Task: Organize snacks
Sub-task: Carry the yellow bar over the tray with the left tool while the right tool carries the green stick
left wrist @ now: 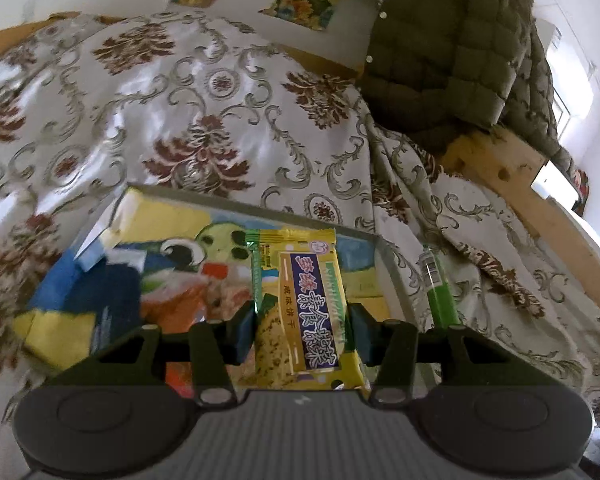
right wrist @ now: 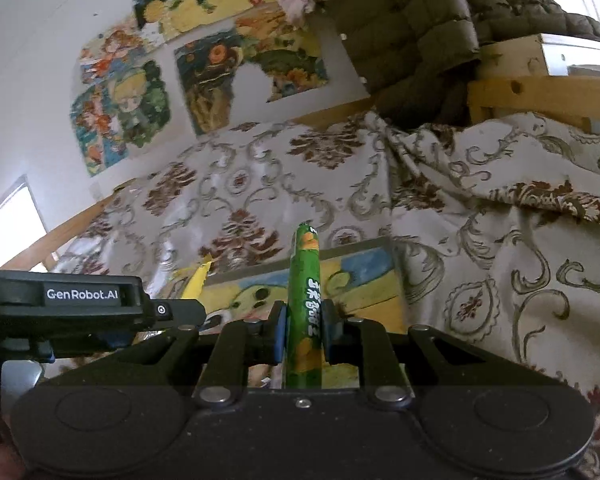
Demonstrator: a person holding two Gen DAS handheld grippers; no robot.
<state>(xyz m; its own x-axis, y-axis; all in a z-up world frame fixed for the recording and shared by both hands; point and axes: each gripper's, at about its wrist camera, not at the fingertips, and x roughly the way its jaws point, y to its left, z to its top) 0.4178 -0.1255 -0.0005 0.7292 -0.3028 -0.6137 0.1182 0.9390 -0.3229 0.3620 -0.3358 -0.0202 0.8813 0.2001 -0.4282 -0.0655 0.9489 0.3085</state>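
Observation:
My left gripper (left wrist: 302,330) is shut on a yellow and green biscuit packet (left wrist: 304,300) with a blue label, held upright above a cartoon-printed box (left wrist: 172,248). My right gripper (right wrist: 304,330) is shut on a green snack stick (right wrist: 305,304), also held upright over the box (right wrist: 356,276). The green stick shows at the right in the left wrist view (left wrist: 438,288). The left gripper's body shows at the left in the right wrist view (right wrist: 80,308), with the yellow packet's edge (right wrist: 196,280) beside it.
The box lies on a bed with a white floral cover (left wrist: 188,112). A dark green quilted jacket (left wrist: 452,52) hangs over a wooden frame (left wrist: 500,168) at the right. Cartoon posters (right wrist: 132,104) hang on the wall behind.

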